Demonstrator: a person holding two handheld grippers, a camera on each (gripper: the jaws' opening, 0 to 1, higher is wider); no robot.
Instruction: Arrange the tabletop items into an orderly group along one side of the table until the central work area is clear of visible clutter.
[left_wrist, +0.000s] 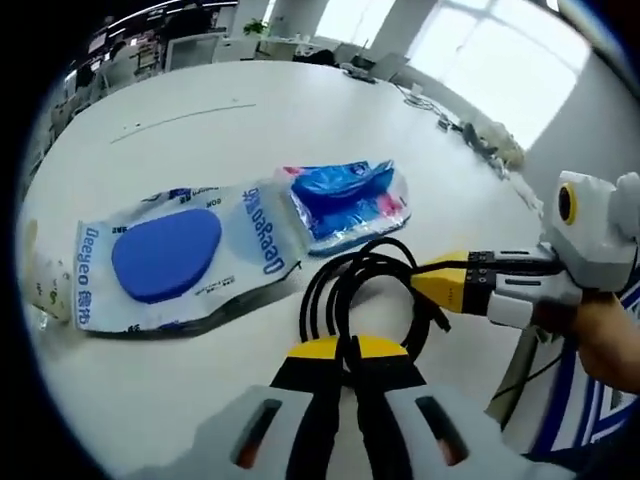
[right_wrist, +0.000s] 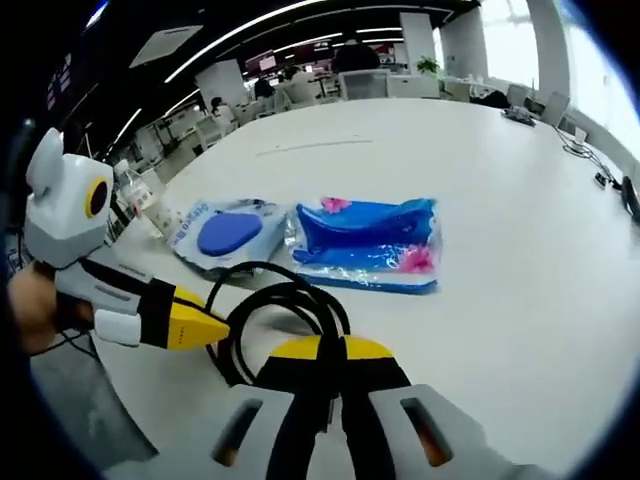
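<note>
A coiled black cable (left_wrist: 345, 285) (right_wrist: 290, 300) lies at the near side of the white table (left_wrist: 200, 110) (right_wrist: 500, 200). My left gripper (left_wrist: 345, 348) (right_wrist: 215, 325) is shut on the coil's near loop. My right gripper (right_wrist: 330, 348) (left_wrist: 432, 285) is also shut on the cable, at the coil's other side. Beyond the coil lie two flat packs side by side: a clear pack with a blue oval pad (left_wrist: 165, 255) (right_wrist: 228, 232) and a blue pack with pink flowers (left_wrist: 348, 198) (right_wrist: 370, 240).
A small white item (left_wrist: 45, 285) (right_wrist: 160, 215) sits by the clear pack near the table edge. Cords and small things (left_wrist: 480, 135) lie at the far side by the windows. Office desks and chairs stand beyond the table.
</note>
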